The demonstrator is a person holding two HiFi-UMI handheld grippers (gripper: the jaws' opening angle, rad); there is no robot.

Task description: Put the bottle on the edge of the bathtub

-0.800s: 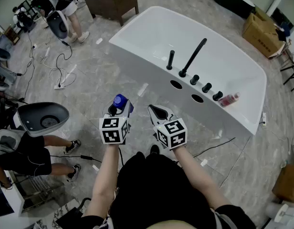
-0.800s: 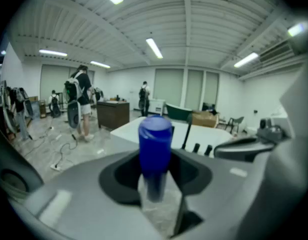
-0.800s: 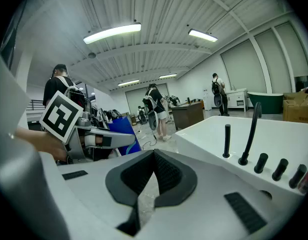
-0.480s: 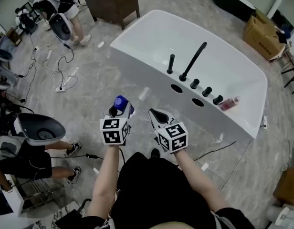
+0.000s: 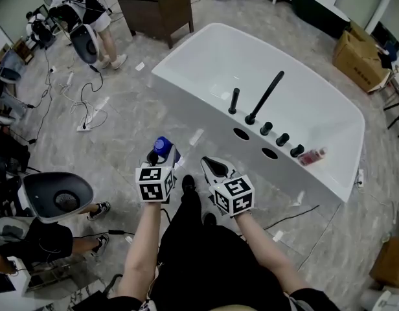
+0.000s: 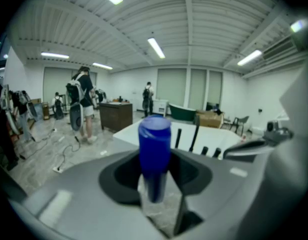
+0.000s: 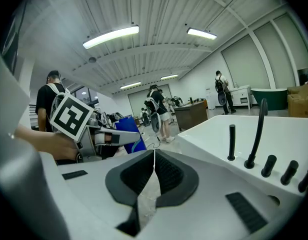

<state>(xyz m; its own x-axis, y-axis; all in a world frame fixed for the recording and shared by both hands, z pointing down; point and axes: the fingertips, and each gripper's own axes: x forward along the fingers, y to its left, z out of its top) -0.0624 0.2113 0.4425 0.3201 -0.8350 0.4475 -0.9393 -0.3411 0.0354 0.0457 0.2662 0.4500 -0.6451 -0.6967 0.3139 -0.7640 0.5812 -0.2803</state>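
A blue bottle [image 5: 163, 146] stands upright between the jaws of my left gripper [image 5: 159, 155], which is shut on it. In the left gripper view the bottle [image 6: 155, 156] fills the middle, gripped low on its body, with the white bathtub [image 6: 128, 130] behind it. In the head view the bathtub's near rim [image 5: 209, 102] lies ahead and to the right, well apart from both grippers. My right gripper [image 5: 212, 167] is beside the left one, empty. In its own view the right gripper [image 7: 154, 156] has its pads closed together, and the blue bottle [image 7: 126, 131] shows at the left.
On the tub's rim are a black faucet [image 5: 264, 99], several black knobs and a small pink bottle [image 5: 313, 155]. Cables [image 5: 89, 109] trail over the floor at the left. A round grey stool [image 5: 57, 196], a brown cabinet [image 5: 157, 8] and cardboard boxes [image 5: 361, 60] stand around; people are at the far left.
The view has shifted as the person steps forward; a foot now shows between the grippers. Both grippers keep their pose, the bottle still in the left one.
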